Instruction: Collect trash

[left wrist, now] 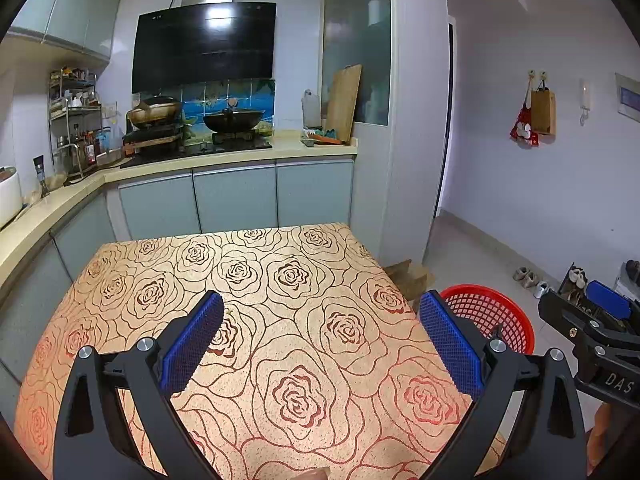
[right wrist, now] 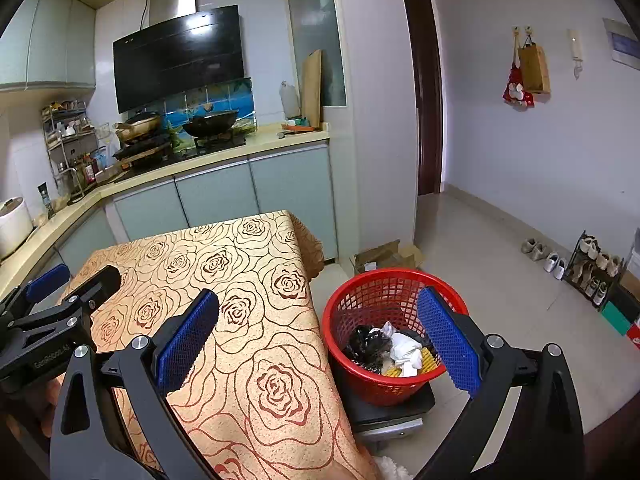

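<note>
Left wrist view: we see the left gripper [left wrist: 320, 344] held above the table [left wrist: 280, 280], whose cloth carries a rose pattern. Its blue-padded fingers [left wrist: 192, 344] stand wide apart with nothing between them. To the right of the table, the red basket [left wrist: 492, 316] sits lower, partly hidden behind the right-hand finger. At the right edge we see the right gripper [left wrist: 600, 320] from the side; from this angle we cannot tell how far it is spread. Beyond the table are the kitchen counter [left wrist: 240, 156] with a wok [left wrist: 234, 118] on the stove.

Right wrist view: we see the right gripper [right wrist: 320, 344] spread wide and empty, positioned over the table's right edge [right wrist: 260, 320] and the red basket [right wrist: 360, 376]. The basket stands on a low dark platform [right wrist: 392, 412] just beside the table. The trash [right wrist: 400, 350] lies inside the basket: a white crumpled piece, a black crumpled piece and something yellow. The left gripper [right wrist: 60, 292] shows at the left edge, over the table. Shoes [right wrist: 544, 256] line the far wall.
</note>
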A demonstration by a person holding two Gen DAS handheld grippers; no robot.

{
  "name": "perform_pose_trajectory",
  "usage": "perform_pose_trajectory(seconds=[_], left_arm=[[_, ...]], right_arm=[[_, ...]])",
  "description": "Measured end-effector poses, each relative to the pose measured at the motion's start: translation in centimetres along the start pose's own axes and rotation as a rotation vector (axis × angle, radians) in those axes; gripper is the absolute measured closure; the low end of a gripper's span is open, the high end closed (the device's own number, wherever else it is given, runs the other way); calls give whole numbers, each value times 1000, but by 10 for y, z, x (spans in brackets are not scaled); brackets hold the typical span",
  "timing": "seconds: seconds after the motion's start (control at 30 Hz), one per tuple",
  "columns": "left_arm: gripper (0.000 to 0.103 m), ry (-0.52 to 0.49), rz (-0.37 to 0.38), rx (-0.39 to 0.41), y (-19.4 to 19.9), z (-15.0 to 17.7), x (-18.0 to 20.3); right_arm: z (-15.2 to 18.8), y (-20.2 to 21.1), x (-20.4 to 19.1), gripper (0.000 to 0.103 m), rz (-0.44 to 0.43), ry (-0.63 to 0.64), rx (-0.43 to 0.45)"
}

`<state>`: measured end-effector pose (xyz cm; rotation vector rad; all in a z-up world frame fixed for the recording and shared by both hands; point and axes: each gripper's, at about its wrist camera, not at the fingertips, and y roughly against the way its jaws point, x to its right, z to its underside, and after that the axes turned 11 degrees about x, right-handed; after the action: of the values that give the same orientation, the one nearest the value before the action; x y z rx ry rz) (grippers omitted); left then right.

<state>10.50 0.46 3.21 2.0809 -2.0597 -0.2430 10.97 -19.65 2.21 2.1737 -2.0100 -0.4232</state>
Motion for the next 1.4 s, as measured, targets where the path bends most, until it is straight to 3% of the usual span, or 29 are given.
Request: perform_pose_trajectory(seconds=[1.4], left_arm=[[8,-5,1,-5,-3,2,0]], right_arm=[[6,-5,-8,7,-5,6,-7]])
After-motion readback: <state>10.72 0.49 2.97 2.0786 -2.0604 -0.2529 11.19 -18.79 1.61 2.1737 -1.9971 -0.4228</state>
